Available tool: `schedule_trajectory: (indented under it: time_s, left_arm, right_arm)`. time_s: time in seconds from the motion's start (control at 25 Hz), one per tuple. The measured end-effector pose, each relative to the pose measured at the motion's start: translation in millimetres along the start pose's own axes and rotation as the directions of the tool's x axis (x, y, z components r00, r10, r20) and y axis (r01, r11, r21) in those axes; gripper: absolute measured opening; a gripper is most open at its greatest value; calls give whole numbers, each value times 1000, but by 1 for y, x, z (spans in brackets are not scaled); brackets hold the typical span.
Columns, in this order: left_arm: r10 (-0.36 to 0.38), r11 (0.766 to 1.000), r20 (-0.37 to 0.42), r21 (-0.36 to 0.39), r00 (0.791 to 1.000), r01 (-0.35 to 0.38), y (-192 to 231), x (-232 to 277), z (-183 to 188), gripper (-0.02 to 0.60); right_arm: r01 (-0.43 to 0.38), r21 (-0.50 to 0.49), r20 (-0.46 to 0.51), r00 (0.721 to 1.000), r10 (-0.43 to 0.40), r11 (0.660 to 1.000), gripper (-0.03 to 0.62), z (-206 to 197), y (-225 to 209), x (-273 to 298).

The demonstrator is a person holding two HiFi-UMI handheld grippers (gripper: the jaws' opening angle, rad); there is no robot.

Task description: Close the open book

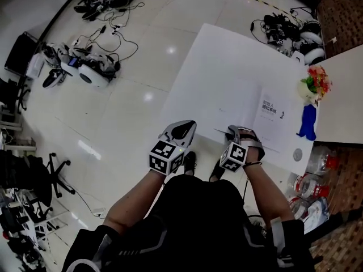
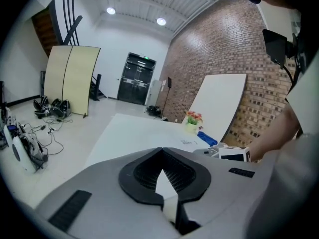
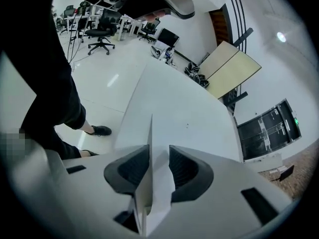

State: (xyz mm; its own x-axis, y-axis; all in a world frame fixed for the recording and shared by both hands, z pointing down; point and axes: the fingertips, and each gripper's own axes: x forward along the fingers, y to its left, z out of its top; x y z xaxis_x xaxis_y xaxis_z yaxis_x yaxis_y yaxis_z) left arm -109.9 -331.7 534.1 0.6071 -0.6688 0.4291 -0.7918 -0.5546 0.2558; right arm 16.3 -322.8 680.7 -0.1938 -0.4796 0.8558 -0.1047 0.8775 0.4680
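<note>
On white table [image 1: 215, 67], open book [image 1: 276, 113], right tongs [image 1: 236, 131] apart astride raised page [image 3: 149, 138]; left tongs [image 1: 182, 128] together, empty

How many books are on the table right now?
1. The white book lies near the person's edge of the table, one leaf standing between the right gripper's open jaws. None looks hidden.

Glossy tiled floor [image 1: 130, 67]; smooth matt white desk [image 1: 227, 61]; book [image 1: 269, 115] of matt white paper; left tongs [image 1: 186, 128] and right tongs [image 1: 233, 132] matt grey plastic with ribbed black pads [image 3: 127, 171]; rough brick wall [image 2: 219, 49].
</note>
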Motion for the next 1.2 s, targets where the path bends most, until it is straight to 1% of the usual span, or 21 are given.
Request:
schedule_trajectory:
  time_s: [0.12,0.2,0.28,0.32,0.4,0.48,0.56,0.6,0.68,0.72,0.76,0.88,0.92,1.0,1.04,1.08,1.16,1.2]
  left_arm:
    - [-12,1000,-4,4,1000,12,-1,4,2,-6]
    - [-31,1000,-5,2,1000,31,-4,7,4,-6]
    - [-65,998,-4,9,998,65,-10,11,8,-6]
    - [-78,997,-3,17,997,78,-13,13,10,-6]
    - [-94,995,-2,26,996,94,-17,18,13,-6]
    - [-107,994,-5,19,994,107,-21,24,17,-6]
    - [-130,991,-15,31,991,130,-27,32,21,-6]
    - [-146,988,-22,41,989,146,-32,36,22,-6]
    - [-182,981,-31,58,983,184,-44,47,25,-6]
    - [-200,977,-33,66,979,202,-51,52,27,-6]
    - [-217,973,-35,75,975,219,-58,57,28,-6]
    - [-261,960,-38,97,965,263,-78,71,35,-6]
    - [-273,956,-40,100,961,276,-85,76,37,-6]
    - [-297,948,-46,100,954,301,-100,83,40,-6]
    - [-308,944,-51,104,950,312,-106,86,41,-6]
    - [-316,940,-57,112,947,321,-112,90,40,-6]
    - [-324,934,-67,134,944,330,-122,98,41,-6]
    - [-326,933,-70,141,943,332,-126,103,43,-6]
  right_arm:
    - [21,47,27,999,-22,999,71,1,-2,-4]
    - [53,84,48,997,-57,995,30,2,-4,-11]
    - [100,170,80,990,-115,980,7,3,-11,-21]
    - [119,235,101,984,-146,965,4,3,-15,-26]
    - [141,362,140,969,-203,922,2,2,-23,-40]
    - [137,484,172,954,-247,864,2,-1,-31,-56]
    - [107,608,203,937,-285,787,2,-6,-41,-70]
    - [98,651,213,928,-305,752,2,-9,-46,-76]
    - [93,709,218,913,-344,699,2,-17,-52,-87]
    - [91,741,216,906,-365,665,2,-23,-53,-93]
    - [84,781,211,897,-389,619,2,-31,-54,-98]
    - [54,894,177,869,-462,445,2,-60,-56,-113]
    - [50,915,163,861,-481,400,2,-70,-56,-118]
    - [39,945,139,849,-509,324,2,-90,-53,-126]
    - [29,960,125,845,-520,277,2,-101,-51,-129]
    - [15,976,104,841,-531,215,2,-114,-49,-131]
    - [-23,997,57,840,-540,71,2,-141,-43,-131]
    - [-36,999,37,844,-536,11,2,-154,-38,-129]
